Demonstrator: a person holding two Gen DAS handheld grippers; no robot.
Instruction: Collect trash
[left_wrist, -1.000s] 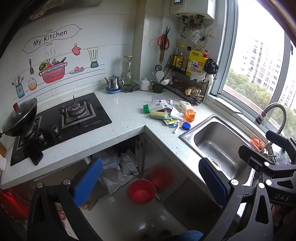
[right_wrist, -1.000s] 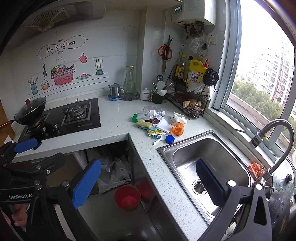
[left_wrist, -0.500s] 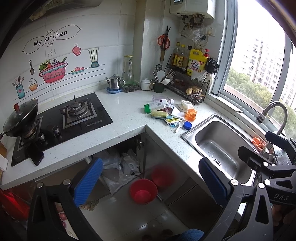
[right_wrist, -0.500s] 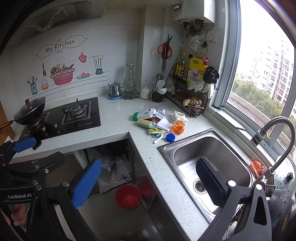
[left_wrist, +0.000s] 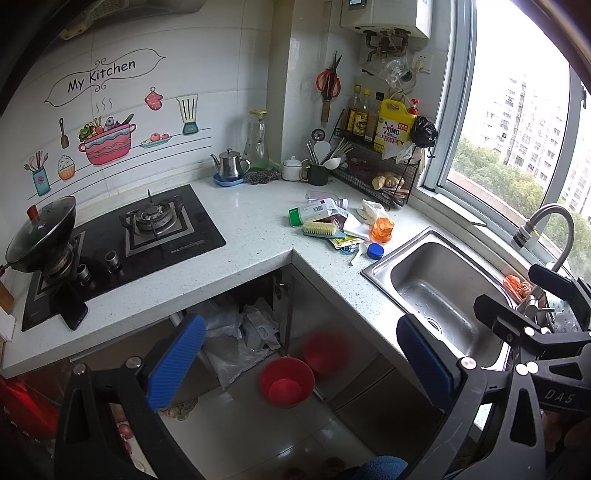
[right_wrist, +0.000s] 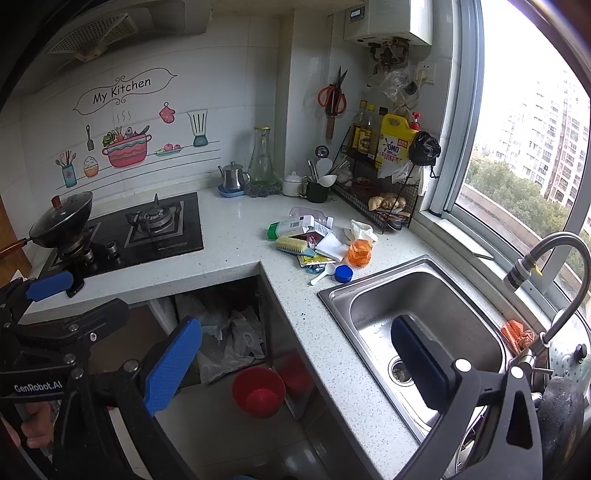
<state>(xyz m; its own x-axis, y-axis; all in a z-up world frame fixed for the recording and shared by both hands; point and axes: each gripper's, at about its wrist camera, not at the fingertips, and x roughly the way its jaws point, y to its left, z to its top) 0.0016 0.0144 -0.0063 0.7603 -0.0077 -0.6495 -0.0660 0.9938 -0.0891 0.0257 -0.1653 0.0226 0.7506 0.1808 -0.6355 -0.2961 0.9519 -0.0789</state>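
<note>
A pile of trash lies on the counter by the sink: a white bottle with a green cap (left_wrist: 314, 213) (right_wrist: 291, 227), a scrub brush (left_wrist: 320, 229) (right_wrist: 293, 245), an orange crumpled wrapper (left_wrist: 382, 229) (right_wrist: 359, 253), white paper (right_wrist: 331, 246), a blue cap (left_wrist: 375, 252) (right_wrist: 343, 273) and a white spoon (right_wrist: 320, 277). A red bin (left_wrist: 286, 382) (right_wrist: 258, 391) stands on the floor under the counter. My left gripper (left_wrist: 301, 354) is open and empty, far from the pile. My right gripper (right_wrist: 291, 350) is open and empty too.
A steel sink (left_wrist: 436, 291) (right_wrist: 424, 325) with a faucet (right_wrist: 550, 258) is at the right. A gas hob (left_wrist: 147, 229) with a wok (left_wrist: 40, 236) is at the left. A wire rack (left_wrist: 380, 177) and kettle (left_wrist: 229, 166) stand at the back. Plastic bags (left_wrist: 243, 332) lie in the open cabinet.
Both views have shifted only slightly; the counter sits a little higher in the frames. Both grippers stay open and empty. Nothing on the counter has moved.
</note>
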